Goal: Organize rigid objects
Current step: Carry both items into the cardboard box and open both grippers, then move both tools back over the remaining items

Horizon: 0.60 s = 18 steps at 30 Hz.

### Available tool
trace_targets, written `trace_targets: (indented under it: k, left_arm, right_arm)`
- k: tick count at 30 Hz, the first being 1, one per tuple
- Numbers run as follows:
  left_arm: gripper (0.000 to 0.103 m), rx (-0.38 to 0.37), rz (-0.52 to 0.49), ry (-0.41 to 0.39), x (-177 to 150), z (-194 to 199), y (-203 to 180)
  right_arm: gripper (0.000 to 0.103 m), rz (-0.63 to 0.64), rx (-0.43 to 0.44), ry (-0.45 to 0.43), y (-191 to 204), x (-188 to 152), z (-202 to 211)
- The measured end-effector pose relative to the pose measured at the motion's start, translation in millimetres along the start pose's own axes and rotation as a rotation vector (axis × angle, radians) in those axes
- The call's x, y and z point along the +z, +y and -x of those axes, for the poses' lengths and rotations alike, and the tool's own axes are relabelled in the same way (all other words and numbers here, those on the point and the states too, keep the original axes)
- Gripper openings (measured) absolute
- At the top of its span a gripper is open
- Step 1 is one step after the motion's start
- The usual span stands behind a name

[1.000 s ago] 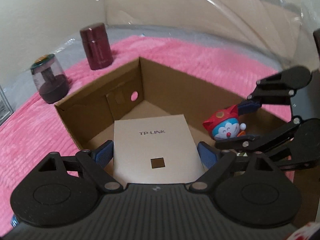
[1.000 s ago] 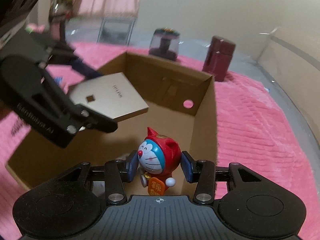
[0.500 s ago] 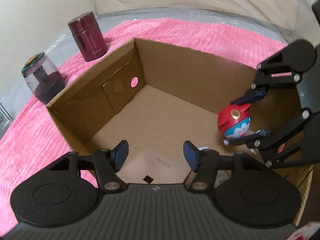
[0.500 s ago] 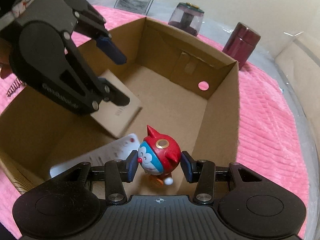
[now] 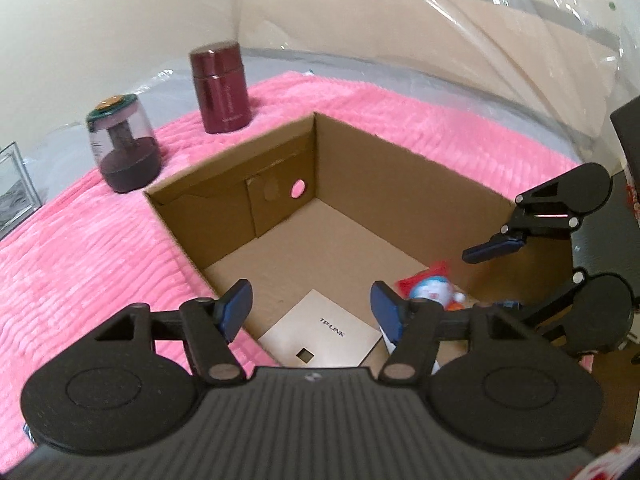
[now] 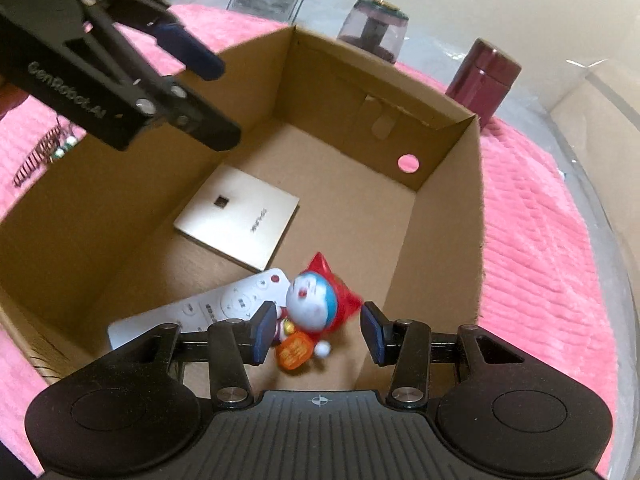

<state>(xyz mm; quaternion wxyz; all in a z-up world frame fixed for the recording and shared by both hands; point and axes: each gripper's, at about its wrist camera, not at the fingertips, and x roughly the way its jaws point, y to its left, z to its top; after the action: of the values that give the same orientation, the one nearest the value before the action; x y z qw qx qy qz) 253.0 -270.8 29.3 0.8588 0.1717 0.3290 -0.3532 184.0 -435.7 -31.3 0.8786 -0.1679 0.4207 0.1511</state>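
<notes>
We hold both tongs over the cardboard box [image 6: 440, 216] on the pink blanket [image 5: 88, 248]. Our left tongs [image 5: 310, 312] are spread apart and empty, above the flat beige device [image 6: 238, 218] lying on the box floor. Our right tongs [image 6: 318, 330] are apart too; the toy figure [image 6: 314, 302] lies between the fingers, blurred, seemingly touching neither, next to the white remote [image 6: 204, 310]. Beyond the box stand a maroon flask [image 5: 220, 86] and a clear jar [image 5: 124, 148], both upright.
</notes>
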Motion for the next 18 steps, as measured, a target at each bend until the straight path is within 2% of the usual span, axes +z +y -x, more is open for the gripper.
trace_targets:
  k: [3, 12, 18]
  left_arm:
    - [0.071, 0.027, 0.042, -0.034, -4, 18, 2]
    - [0.071, 0.071, 0.164, -0.168, -26, 95, 9]
    - [0.074, 0.150, 0.224, -0.221, -58, 145, 13]
  right_arm:
    - [0.043, -0.025, -0.023, -0.045, 1, 1, 15]
    - [0.043, -0.155, -0.041, -0.250, 21, 3, 84]
    - [0.045, -0.278, 0.007, -0.378, 47, 1, 126]
